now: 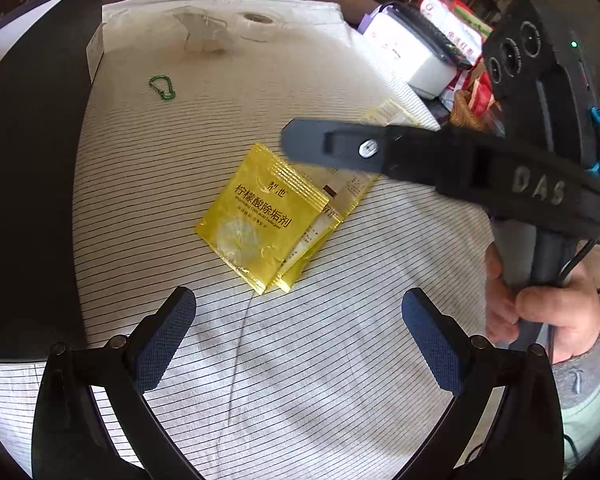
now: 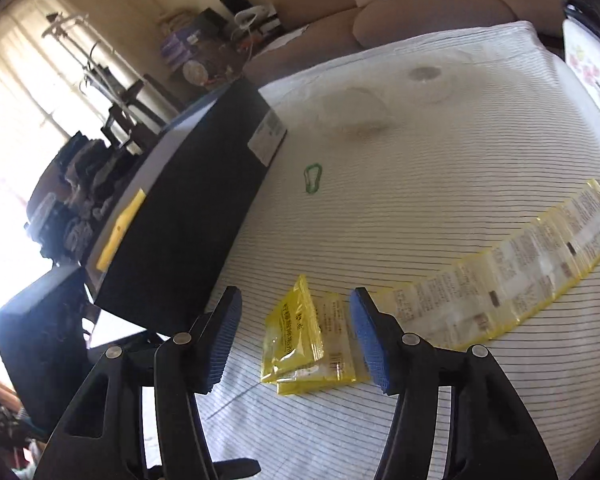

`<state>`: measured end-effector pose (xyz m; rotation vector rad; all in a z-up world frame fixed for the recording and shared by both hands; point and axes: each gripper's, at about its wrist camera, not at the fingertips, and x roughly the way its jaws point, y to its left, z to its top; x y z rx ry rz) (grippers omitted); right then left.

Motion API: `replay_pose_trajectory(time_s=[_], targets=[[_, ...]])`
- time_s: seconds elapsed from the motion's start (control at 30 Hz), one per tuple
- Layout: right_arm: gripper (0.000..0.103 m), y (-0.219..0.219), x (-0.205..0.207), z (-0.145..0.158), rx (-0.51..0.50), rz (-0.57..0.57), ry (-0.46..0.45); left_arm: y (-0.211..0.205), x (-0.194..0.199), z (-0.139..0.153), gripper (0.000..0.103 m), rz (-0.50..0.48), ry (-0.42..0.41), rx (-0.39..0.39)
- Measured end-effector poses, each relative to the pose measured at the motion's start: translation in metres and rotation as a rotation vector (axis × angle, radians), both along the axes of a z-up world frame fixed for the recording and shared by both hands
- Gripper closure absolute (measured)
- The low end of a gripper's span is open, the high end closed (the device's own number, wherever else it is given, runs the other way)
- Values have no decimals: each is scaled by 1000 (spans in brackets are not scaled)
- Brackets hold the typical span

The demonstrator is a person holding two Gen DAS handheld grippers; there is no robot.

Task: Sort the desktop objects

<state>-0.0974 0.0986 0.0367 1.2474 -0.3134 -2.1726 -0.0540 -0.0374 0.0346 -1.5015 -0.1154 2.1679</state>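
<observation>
A strip of yellow sachets (image 1: 266,216) lies on the striped white cloth, its end folded into a small stack; in the right wrist view the stack (image 2: 300,340) sits between my fingers and the strip (image 2: 540,264) runs off to the right. A green carabiner (image 1: 162,87) (image 2: 313,178) lies farther back. My left gripper (image 1: 298,340) is open and empty, just short of the stack. My right gripper (image 2: 296,340) is open and empty, hovering over the stack; its finger (image 1: 340,148) crosses the left wrist view above the strip.
A black box (image 2: 188,200) (image 1: 32,160) stands along the table's left side, a yellow piece (image 2: 120,232) on its top. A clear plastic bag (image 1: 204,30) and a roll of tape (image 1: 258,22) lie at the far end. Packages and a basket (image 1: 466,108) crowd the right.
</observation>
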Motion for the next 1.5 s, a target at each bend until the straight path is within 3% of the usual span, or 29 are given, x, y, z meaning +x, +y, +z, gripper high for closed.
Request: replay_pose_trajectory(time_s=[0.07,0.1,0.17,0.37,0.5,0.6,0.67,0.8,0.93,1.17,1.27,1.33,1.43,1.5], targets=[[51,-15,0,-10,55,26,6,-1,0,-2,0,-3,-1,-8],[68,-20,0,-14,73,40,12,-1,-1,-2,0,-4,-1,-10],[92,-26,1,-18,123,55,35,-2,-1,-2,0,-2,-2,-6],[96,-21,9,-7,58,93,60,-4,-1,1,0,7,1,4],[96,-8,11,14,-47,59,74,-7,-2,2,0,21,3,11],[95,3,8,26,-57,35,82,-8,-3,3,0,26,4,20],[93,8,4,22,0,8,56,-7,-3,2,0,22,1,10],[73,14,-3,2,28,-6,19,-1,-3,-5,0,19,-8,-13],[73,0,1,-9,62,53,16,2,-2,-11,0,13,-15,-15],[73,-11,2,-23,-28,120,-103,0,-2,-20,0,11,-16,5],[73,-5,-1,-35,-168,127,-196,-3,-3,-20,0,8,-12,26],[73,-7,-1,-43,-197,124,-232,-5,-2,-20,0,3,-11,32],[81,-15,0,-48,-194,112,-226,-5,-2,-20,0,-3,-10,33],[94,-19,-1,-49,-193,100,-220,-5,-3,-19,0,-1,-12,29]])
